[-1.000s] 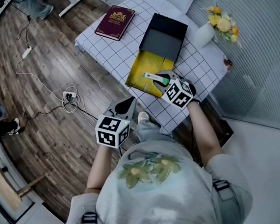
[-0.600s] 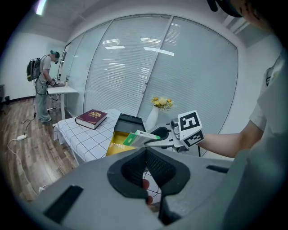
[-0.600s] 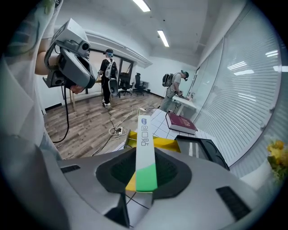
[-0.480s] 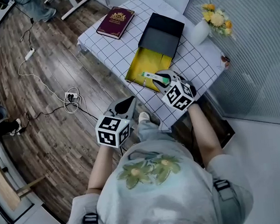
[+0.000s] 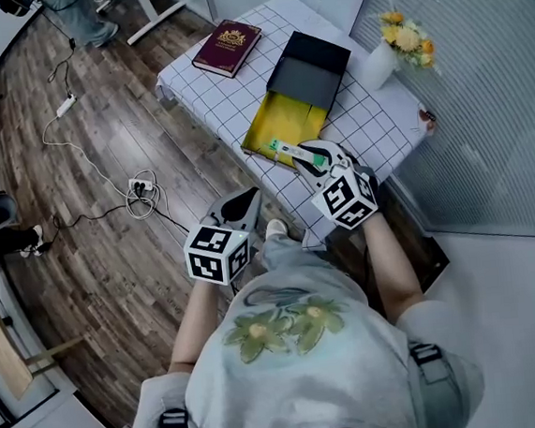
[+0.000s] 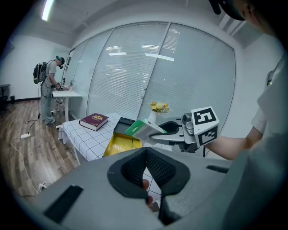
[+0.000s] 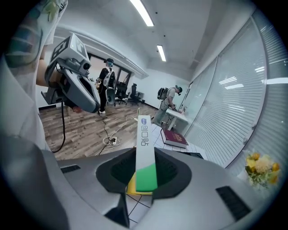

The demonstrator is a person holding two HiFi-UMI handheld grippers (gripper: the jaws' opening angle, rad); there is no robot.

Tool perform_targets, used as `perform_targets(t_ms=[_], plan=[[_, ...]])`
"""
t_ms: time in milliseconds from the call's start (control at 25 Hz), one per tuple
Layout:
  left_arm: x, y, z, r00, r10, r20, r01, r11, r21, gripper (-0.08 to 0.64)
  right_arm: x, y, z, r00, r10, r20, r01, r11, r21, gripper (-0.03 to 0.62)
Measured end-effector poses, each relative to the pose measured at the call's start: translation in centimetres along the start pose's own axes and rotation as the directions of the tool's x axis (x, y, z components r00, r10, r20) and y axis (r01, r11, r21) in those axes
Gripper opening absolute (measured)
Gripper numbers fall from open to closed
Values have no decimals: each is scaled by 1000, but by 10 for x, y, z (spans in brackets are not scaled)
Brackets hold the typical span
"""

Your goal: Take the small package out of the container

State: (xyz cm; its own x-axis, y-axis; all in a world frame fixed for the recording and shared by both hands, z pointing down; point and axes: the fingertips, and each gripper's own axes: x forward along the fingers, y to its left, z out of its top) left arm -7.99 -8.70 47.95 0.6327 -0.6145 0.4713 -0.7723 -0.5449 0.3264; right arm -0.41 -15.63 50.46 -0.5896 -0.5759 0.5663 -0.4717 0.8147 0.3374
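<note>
Right claw (image 5: 311,157) clamped on small package (image 5: 296,152), long axis running out ahead, over yellow container's (image 5: 276,123) near edge. Left claw (image 5: 240,202) closed, empty, well apart.

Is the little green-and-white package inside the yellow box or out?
Out. The right gripper holds the package in its jaws, raised above the yellow box.

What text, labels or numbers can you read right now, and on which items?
Blue print on the small package: too distorted to read.
Gold emblem and lettering on the maroon book: too small to read.
Squares on the marker cube: a pattern only, no words.
</note>
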Motion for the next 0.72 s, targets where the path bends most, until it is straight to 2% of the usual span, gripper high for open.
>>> perform_targets(t_ms=[240, 720], plan=[[-6, -11, -4, 1000, -5, 7, 5, 1000, -1, 6, -23, 4, 15, 998, -36, 42, 36, 999, -5, 90], [-9, -29, -6, 1000, -14, 16, 14, 1000, 10, 6, -44, 7, 10, 998, -57, 41, 57, 998, -1, 89]])
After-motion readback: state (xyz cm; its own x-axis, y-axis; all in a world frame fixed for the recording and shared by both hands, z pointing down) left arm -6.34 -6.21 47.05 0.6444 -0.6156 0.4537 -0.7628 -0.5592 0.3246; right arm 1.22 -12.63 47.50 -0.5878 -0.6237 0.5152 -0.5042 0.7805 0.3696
